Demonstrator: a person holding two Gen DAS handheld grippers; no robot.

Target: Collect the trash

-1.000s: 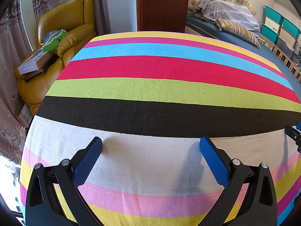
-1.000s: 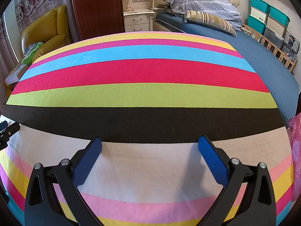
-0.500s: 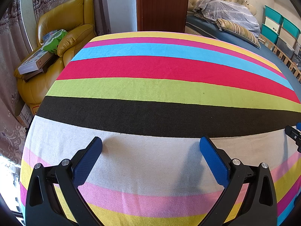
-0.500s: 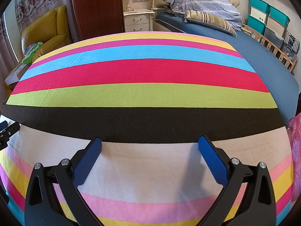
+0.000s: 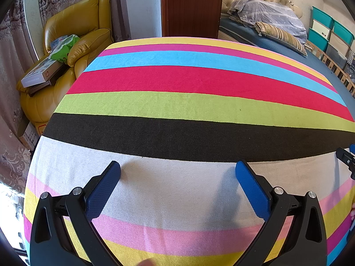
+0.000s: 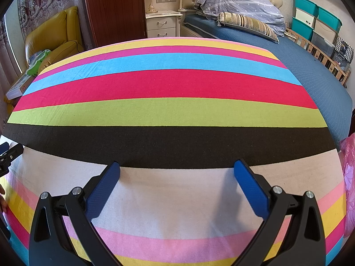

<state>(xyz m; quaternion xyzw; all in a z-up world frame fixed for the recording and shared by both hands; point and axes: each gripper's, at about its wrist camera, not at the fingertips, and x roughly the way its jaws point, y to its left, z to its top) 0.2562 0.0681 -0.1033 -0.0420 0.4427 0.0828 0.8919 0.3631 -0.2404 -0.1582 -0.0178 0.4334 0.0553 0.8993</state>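
Note:
My left gripper (image 5: 177,166) is open and empty, low over the white band of a striped cloth (image 5: 188,82) that covers a table. My right gripper (image 6: 176,166) is open and empty over the same white band (image 6: 177,190). No trash item shows on the cloth in either view. A pink plastic bag (image 6: 349,177) hangs at the table's right edge in the right wrist view. The tip of the right gripper shows at the right edge of the left wrist view (image 5: 346,157); the left gripper's tip shows at the left edge of the right wrist view (image 6: 8,155).
A yellow armchair (image 5: 73,35) with a box and a green bag stands left of the table. A wooden wardrobe (image 5: 192,6) stands behind it. A blue bed (image 6: 310,73) with pillows lies at the right, with a nightstand (image 6: 163,25) and storage boxes (image 6: 315,22).

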